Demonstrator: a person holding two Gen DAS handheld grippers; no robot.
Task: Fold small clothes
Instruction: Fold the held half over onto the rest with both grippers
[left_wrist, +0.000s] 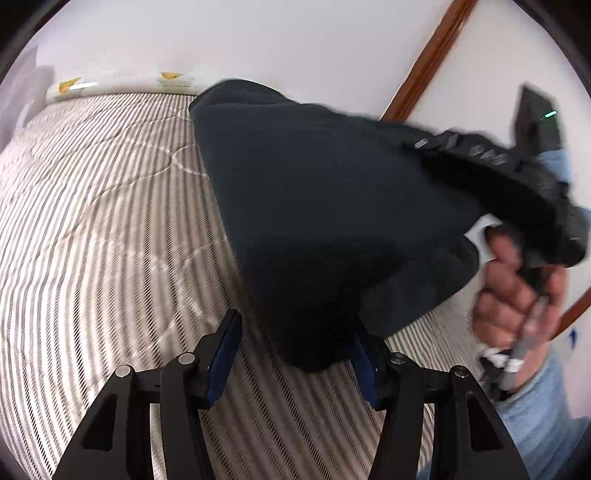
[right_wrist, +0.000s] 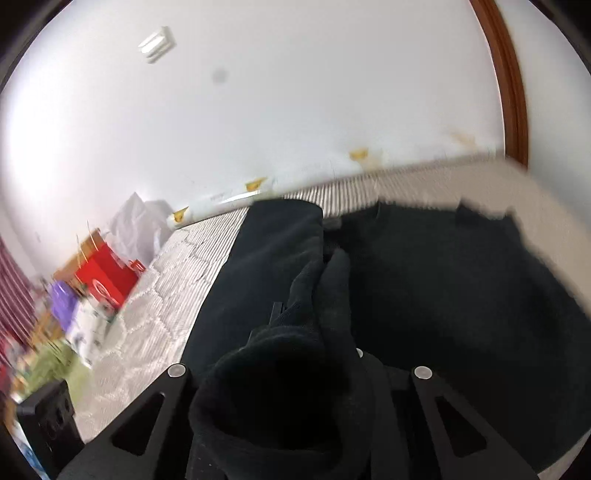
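Left wrist: soft (dark) garment (left_wrist: 314, 206)

A bed with a quilted cover of fine grey and white stripes (left_wrist: 110, 206) fills the lower part of both views. Behind it rises a plain white wall (right_wrist: 295, 92), brightly and evenly lit, with a small white rectangular fitting (right_wrist: 157, 43) high up. A brown wooden frame moulding (right_wrist: 511, 77) runs up the wall at the right. Along the bed's far edge lies a white pillow with yellow shapes (right_wrist: 229, 201). Beyond the bed's left end stand a red box (right_wrist: 105, 278), a purple container (right_wrist: 62, 302) and a red-striped curtain (right_wrist: 13, 291), all blurred.
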